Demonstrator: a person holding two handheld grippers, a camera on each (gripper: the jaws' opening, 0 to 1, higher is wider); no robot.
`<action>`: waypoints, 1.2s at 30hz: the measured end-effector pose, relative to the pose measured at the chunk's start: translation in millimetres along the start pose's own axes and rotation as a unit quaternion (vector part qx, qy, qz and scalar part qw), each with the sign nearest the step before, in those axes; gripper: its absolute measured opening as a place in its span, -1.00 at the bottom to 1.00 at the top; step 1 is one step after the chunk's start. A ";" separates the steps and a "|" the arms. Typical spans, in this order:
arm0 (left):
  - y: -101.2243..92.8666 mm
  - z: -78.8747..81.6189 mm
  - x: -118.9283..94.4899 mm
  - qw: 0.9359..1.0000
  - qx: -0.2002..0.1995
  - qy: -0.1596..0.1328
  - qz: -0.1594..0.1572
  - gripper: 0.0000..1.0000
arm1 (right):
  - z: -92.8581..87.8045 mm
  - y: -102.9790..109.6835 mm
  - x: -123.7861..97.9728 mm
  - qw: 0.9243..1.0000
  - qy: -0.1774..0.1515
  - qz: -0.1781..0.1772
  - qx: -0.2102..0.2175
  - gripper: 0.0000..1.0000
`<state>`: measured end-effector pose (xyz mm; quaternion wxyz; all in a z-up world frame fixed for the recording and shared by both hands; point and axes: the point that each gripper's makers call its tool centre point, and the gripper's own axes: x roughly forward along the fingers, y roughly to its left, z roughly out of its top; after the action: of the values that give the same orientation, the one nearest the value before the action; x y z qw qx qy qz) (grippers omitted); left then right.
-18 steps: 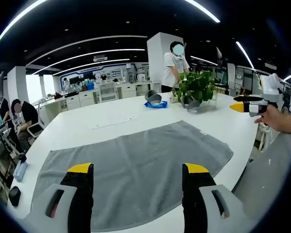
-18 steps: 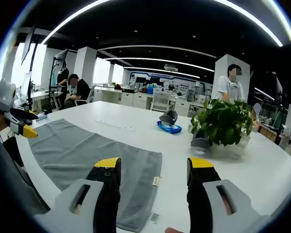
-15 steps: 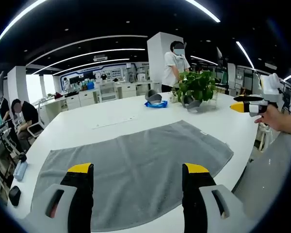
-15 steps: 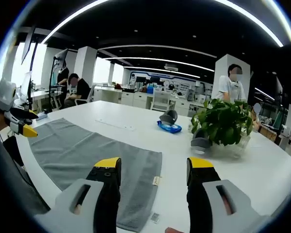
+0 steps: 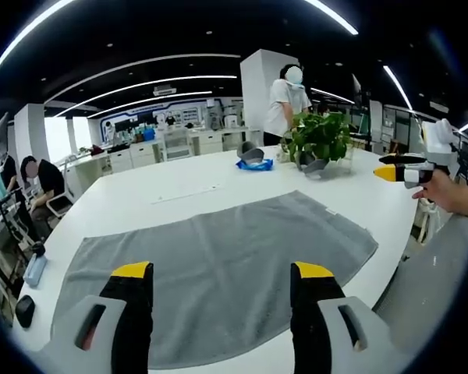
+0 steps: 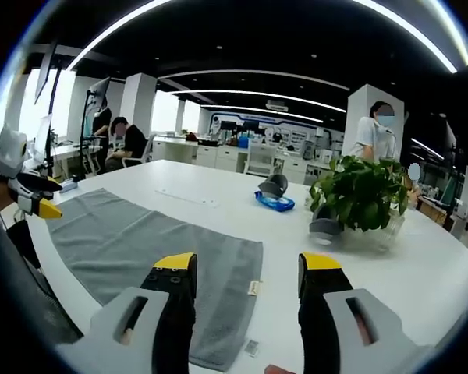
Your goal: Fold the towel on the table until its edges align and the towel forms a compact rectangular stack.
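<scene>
Grey towel (image 5: pixel 218 273), unfolded, lies flat on the white table (image 5: pixel 164 199) along its near edge, long axis running left to right, a small label at its right short edge. Left gripper (image 5: pixel 218 274) is above the towel's near middle, jaws spread wide, gripping nothing; right gripper (image 6: pixel 246 265) is over the towel's right end, jaws likewise wide apart and empty. Potted plant (image 6: pixel 359 195) and blue packet (image 6: pixel 274 202) stand far right, well apart from the towel

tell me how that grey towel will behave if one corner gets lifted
Probably floppy: the grey towel lies flat, moulded to the white table, so a lifted corner should drape. Its textured weave likely grips rather than slips. Nothing about it suggests stiffness.
</scene>
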<state>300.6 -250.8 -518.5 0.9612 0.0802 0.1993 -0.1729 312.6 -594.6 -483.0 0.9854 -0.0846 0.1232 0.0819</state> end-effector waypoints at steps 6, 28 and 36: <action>2.0 0.7 -1.1 1.000 -0.001 -0.002 0.005 0.45 | -2.5 3.3 0.9 1.000 0.006 0.007 0.000 0.00; 4.0 2.3 0.7 1.000 0.006 0.001 0.006 0.39 | -11.2 4.1 4.0 0.999 0.037 0.008 -0.008 -0.13; 9.8 5.5 12.6 1.000 0.007 -0.006 0.007 0.35 | -17.2 7.4 9.4 0.998 0.051 0.015 -0.016 -0.15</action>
<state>316.9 -246.8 -517.9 0.9629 0.0876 0.1920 -0.1680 316.4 -589.3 -502.9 0.9749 -0.1028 0.1735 0.0947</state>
